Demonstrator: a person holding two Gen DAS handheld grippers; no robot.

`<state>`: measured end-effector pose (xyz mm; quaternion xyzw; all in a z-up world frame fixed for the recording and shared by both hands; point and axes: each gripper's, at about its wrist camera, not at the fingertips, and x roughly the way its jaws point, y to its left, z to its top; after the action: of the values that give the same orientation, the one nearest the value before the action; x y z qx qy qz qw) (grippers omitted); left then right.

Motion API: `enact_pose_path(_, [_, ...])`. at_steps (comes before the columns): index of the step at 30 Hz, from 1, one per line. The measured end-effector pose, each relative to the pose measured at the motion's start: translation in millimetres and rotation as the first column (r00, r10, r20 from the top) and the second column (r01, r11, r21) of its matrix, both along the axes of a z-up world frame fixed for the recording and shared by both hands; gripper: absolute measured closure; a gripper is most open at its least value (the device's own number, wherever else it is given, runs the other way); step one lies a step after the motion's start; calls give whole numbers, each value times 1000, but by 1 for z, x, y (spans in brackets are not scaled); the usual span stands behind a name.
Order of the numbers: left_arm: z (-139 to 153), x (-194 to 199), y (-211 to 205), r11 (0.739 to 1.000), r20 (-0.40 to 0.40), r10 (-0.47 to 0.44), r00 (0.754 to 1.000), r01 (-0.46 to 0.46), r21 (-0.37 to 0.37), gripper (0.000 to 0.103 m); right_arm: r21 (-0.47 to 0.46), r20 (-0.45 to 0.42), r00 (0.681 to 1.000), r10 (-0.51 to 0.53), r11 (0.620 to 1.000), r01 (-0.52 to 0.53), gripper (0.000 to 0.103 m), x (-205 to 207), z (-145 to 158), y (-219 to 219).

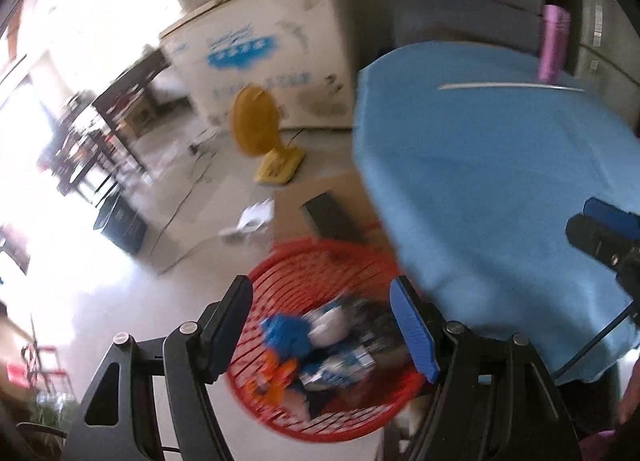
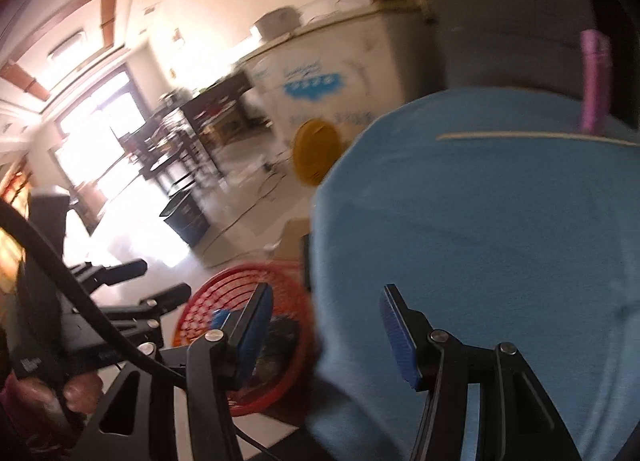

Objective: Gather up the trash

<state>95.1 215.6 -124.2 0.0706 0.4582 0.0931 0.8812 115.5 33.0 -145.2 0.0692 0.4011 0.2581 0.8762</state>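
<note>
Blue cloth is covering the table; left gripper is hanging open above the red basket holding seemingly blurred trash; right gripper is gaping empty.

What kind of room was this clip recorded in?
Probably a lived-in home or shop back room: a white chest freezer stands by the wall, a yellow floor fan sits on the tiled floor, and a table under a blue cloth has a red trash basket beside it.
</note>
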Motion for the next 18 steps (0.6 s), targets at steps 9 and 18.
enact_pose_path(9, [27, 19, -106, 974, 64, -225, 972, 225, 8, 31, -49, 51, 964, -261, 963, 263, 42, -23, 20, -109])
enact_pose_path(18, [32, 22, -199, 921, 70, -390, 918, 390, 16, 31, -82, 116, 909, -401, 908, 411, 40, -46, 38, -174])
